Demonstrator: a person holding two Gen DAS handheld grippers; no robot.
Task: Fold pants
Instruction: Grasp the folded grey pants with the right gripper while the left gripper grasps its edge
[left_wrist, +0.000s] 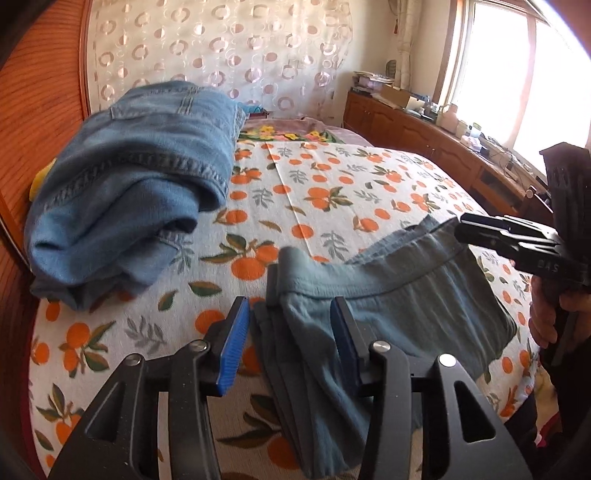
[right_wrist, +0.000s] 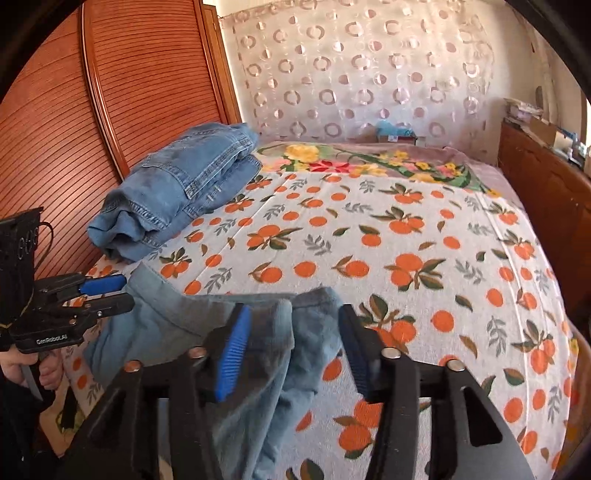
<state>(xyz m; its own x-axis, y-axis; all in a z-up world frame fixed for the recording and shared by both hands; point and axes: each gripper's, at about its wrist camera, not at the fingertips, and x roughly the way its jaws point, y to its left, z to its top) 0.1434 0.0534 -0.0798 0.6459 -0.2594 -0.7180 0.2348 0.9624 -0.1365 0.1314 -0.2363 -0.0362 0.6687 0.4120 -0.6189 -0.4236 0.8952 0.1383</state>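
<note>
Your left tongs (left_wrist: 290, 328) & right tongs (right_wrist: 295, 350) both gape about halfway, pads clear of cloth, gripping nothing. Grey-green soft cotton pants (left_wrist: 388, 295) lie on the orange-print bed (left_wrist: 332, 192), waistband running 9-to-3 between both tongs; fabric dead ahead at 12, left hand nearer.

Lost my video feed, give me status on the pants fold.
Left tongs and right tongs open, astride grey-blue pants. Pants lie bunched on bedspread. Folded jeans clear, far left.
</note>
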